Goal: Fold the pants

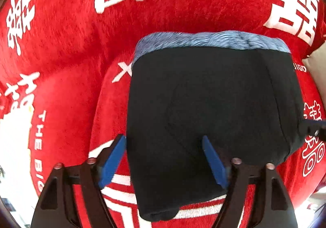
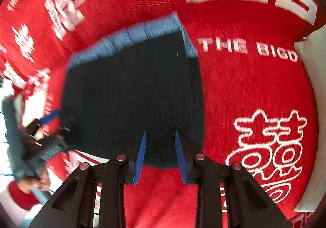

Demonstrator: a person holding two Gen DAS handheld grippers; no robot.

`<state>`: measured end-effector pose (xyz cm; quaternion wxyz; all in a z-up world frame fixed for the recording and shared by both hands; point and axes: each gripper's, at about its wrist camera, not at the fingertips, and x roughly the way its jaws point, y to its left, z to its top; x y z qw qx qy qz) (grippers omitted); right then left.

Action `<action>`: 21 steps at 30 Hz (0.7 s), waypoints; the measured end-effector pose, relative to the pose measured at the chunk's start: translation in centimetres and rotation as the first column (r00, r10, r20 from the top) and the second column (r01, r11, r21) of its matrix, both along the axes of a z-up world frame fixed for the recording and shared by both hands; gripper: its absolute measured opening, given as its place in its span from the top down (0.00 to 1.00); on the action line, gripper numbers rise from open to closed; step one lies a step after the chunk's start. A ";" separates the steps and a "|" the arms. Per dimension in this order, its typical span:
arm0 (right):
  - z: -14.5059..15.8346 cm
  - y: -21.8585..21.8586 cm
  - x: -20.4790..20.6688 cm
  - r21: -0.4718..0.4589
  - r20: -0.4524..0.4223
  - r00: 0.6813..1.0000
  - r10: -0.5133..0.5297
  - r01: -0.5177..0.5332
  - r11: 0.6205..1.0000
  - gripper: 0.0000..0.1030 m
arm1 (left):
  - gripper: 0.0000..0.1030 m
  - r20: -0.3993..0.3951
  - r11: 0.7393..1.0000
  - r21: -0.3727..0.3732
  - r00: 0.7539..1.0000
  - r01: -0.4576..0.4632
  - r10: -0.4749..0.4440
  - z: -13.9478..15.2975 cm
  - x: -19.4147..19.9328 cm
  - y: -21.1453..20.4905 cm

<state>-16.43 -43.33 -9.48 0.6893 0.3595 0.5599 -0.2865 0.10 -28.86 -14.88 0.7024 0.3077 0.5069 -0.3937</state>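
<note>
Nearest the left wrist camera, the left gripper (image 1: 164, 157) hung with its jaws spread wide and grasping nothing, one blue finger (image 1: 113, 161) off the left edge of the pants (image 1: 207, 118) and the other over the dark cloth. In the right wrist view the right gripper (image 2: 160, 156) hovered at the near edge of the same bundle, jaws parted more narrowly and released, with nothing between them; that view was smeared by motion. The pants lay as a compact, roughly square packet in the middle of a red plush cover (image 1: 67, 48), apparently already folded down. They looked soft, light and limp, a navy knit likely to sag or slip open if lifted by one layer, so a hold pinching all layers at a near corner or along the thick folded edge seemed safest. At the far edge ran a lighter blue band (image 1: 212, 41). Beyond and around it, white print on the cover read "THE BIGD" (image 2: 248, 49), beside large Chinese double-happiness characters (image 2: 267, 146).
</note>
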 end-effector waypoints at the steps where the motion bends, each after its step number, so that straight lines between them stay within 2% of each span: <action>1: -0.3 0.1 -0.2 -0.003 0.004 1.000 -0.006 0.006 1.000 0.68 | 0.18 -0.024 1.000 -0.012 1.000 -0.019 0.019 -0.4 0.4 0.3; 2: -0.3 0.2 -0.4 -0.012 0.018 1.000 -0.014 0.015 1.000 0.68 | 0.13 -0.046 0.999 -0.019 0.998 -0.040 0.039 -0.7 0.8 0.5; 4: -0.3 0.5 -0.4 -0.024 0.019 1.000 -0.012 0.012 1.000 0.67 | 0.09 -0.097 0.997 -0.024 0.993 -0.077 0.074 -1.3 1.9 0.9; 6: -0.3 0.6 -0.4 -0.034 0.013 1.000 -0.005 0.005 0.999 0.67 | 0.09 -0.114 0.996 -0.025 0.990 -0.081 0.078 -1.3 2.5 0.8; 10: -0.4 1.4 -0.1 -0.045 0.008 1.000 0.001 -0.001 0.999 0.66 | 0.09 -0.082 0.997 -0.017 0.994 -0.071 0.070 0.6 3.2 -0.1; 13: -0.5 1.2 -0.2 -0.031 0.019 1.000 -0.011 0.011 0.999 0.66 | 0.09 -0.055 0.989 -0.077 0.991 -0.125 0.121 2.4 6.2 -1.0; 15: -0.4 1.1 -0.4 -0.032 0.022 1.000 -0.009 0.009 0.999 0.66 | 0.09 -0.042 0.981 -0.078 0.984 -0.175 0.172 2.5 8.4 -2.1; 18: -0.4 1.1 -0.4 -0.034 0.022 1.000 -0.009 0.010 0.999 0.66 | 0.09 -0.060 0.968 -0.057 0.969 -0.245 0.242 1.1 11.4 -3.8; 20: -0.4 1.0 -0.5 -0.032 0.025 1.000 -0.010 0.011 0.999 0.66 | 0.09 -0.083 0.968 -0.011 0.965 -0.249 0.248 -0.5 12.1 -4.5; 21: -0.4 1.0 -0.5 -0.031 0.026 1.000 -0.011 0.011 0.999 0.66 | 0.09 -0.070 0.973 0.015 0.970 -0.231 0.231 -1.4 11.7 -4.8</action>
